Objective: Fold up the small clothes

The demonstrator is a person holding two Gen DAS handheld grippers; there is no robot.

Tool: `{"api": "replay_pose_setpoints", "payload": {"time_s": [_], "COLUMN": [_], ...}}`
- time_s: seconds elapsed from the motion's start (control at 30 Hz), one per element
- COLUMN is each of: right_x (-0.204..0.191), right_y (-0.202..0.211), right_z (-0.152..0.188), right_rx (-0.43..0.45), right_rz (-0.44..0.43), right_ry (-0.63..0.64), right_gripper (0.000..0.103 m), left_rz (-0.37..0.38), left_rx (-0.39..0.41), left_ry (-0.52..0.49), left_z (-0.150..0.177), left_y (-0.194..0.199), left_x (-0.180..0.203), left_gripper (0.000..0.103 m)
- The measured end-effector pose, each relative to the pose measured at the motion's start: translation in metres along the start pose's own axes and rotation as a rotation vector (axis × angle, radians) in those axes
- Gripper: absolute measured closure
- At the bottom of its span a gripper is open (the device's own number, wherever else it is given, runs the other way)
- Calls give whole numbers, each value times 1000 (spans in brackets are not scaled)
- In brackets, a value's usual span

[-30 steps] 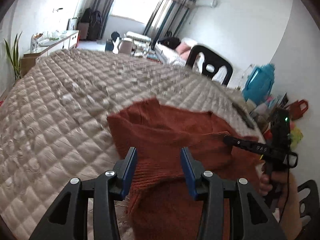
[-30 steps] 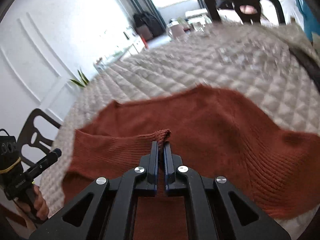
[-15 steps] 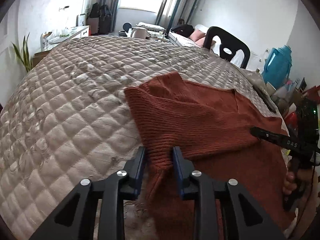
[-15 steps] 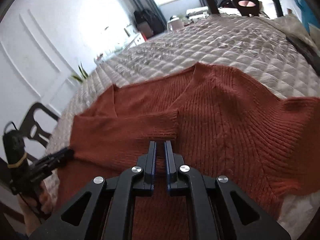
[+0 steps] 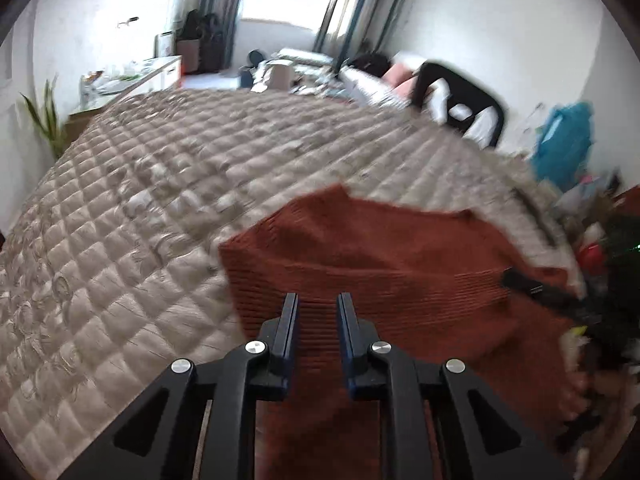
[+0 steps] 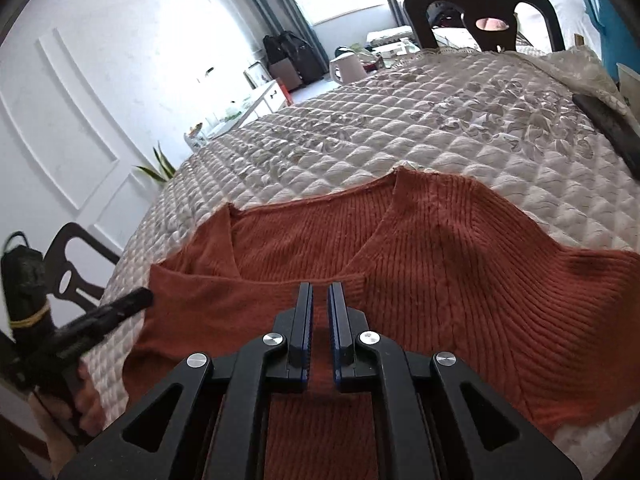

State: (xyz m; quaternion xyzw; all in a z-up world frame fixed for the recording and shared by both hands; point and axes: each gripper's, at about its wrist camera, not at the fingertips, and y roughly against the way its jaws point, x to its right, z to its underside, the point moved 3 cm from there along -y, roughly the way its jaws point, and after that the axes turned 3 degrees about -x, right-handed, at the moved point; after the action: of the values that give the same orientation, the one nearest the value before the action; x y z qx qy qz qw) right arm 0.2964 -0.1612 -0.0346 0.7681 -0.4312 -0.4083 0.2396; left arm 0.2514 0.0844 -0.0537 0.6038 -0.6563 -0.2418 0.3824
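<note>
A rust-red sweater point(image 6: 440, 264) lies spread on the quilt point(image 6: 460, 128), at its near edge, with one sleeve point(image 6: 256, 300) folded across the front. The knit looks soft, light and floppy, so it will likely sag and stretch if lifted by one spot. The hem, cuff or shoulder edges look like the best places to hold, both at once. The right gripper point(image 6: 319, 300) sits almost shut with a thin bit of sleeve between its fingers, seemingly pinching it. The left gripper point(image 5: 317, 308) has just been closing, with knit lying in the small gap between its fingers; whether they press it is unclear.
</note>
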Motion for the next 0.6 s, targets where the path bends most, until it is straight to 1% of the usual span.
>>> {"api": "replay_pose_setpoints", "payload": {"time_s": [0.03,0.1,0.13,0.2,0.23,0.3,0.43,0.5,0.53,0.57,0.6], "right_x": [2,11,16,24,25,19,1,-2,-1,1,4], "right_y": [-3,-15,-18,-17,-14,0,19,14,12,14,17], "right_z": [-2,-2,-3,-4,-4,2,23,37,39,42,44], "right_rx": [-5,-43,-45,-39,-36,-6,15,-29,-40,-31,-33], "right_rz": [4,32,35,0,8,33,-11,-4,5,-5,-13], "right_ry": [2,-8,-16,-56,-68,-36,13,43,46,37,20], "right_gripper": [96,96,96,96,96,96,96,96,96,96,96], "left_rz": [-19,19,27,22,15,30,85,88,81,75,86], "left_rx": [-11,10,12,17,19,33,72,50,20,-10,3], "left_ry": [10,29,40,42,39,34,1,-29,-31,-18,-8], "left_z": [3,7,8,10,12,19,33,41,45,49,52], "left_y": [-6,-3,-1,5,10,24,48,43,35,28,29], "left_x": [-6,-14,-17,-18,-18,-15,-1,5,5,2,-1], "left_gripper": [82,82,82,83,83,83,83,83,83,85,85]}}
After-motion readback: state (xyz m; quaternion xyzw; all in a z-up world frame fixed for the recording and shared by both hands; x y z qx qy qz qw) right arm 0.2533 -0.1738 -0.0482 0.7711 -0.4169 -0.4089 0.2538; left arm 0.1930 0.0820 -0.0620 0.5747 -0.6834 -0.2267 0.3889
